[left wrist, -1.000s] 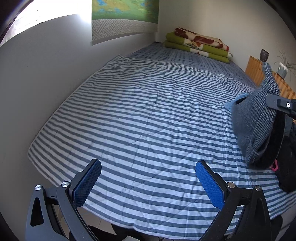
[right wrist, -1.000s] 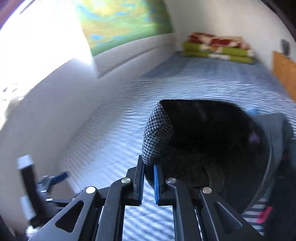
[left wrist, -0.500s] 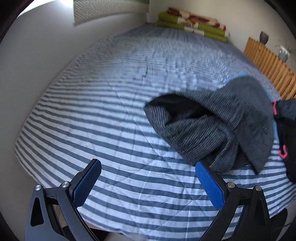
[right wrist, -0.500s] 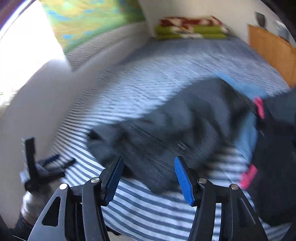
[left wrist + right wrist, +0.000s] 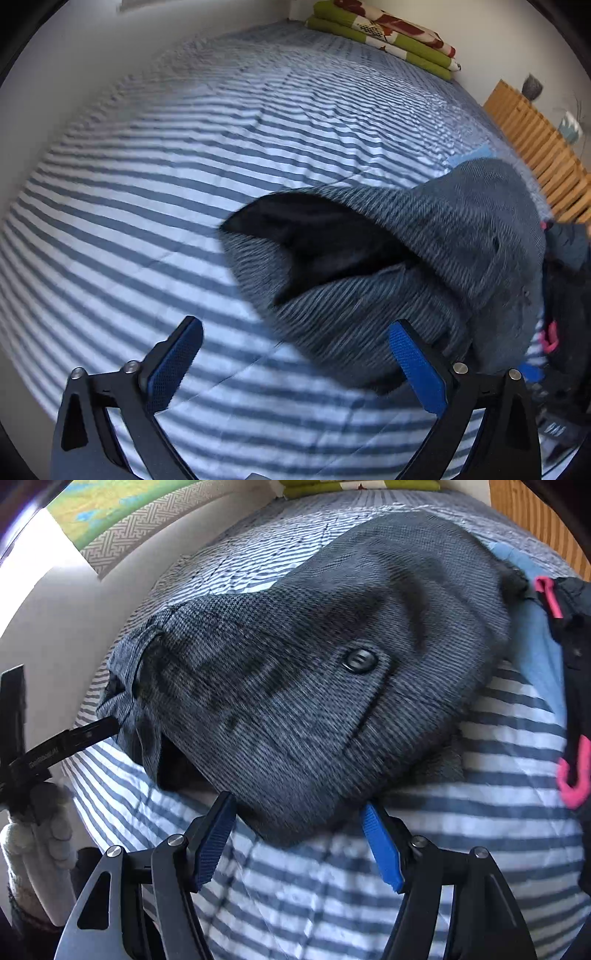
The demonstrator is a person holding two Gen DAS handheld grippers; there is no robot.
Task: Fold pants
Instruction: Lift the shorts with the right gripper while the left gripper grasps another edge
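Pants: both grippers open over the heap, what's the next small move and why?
Probably ease the right gripper forward and close on the near edge of the grey pants. They lie crumpled on the striped bedsheet, that edge sits just past the open jaws, and the left gripper is also open, holding nothing. Gripping an edge lets the heap be spread before folding.

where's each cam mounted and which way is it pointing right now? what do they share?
Left wrist: on the left gripper, looking along its open fingers across the striped bed to the grey pants, the folded blankets behind; only its own fingers show.
Right wrist: on the right gripper, low over the pants, jaws open; the left gripper and a gloved hand show at the left edge.
Shared: pants, bed, blankets, the dark garment with pink trim.
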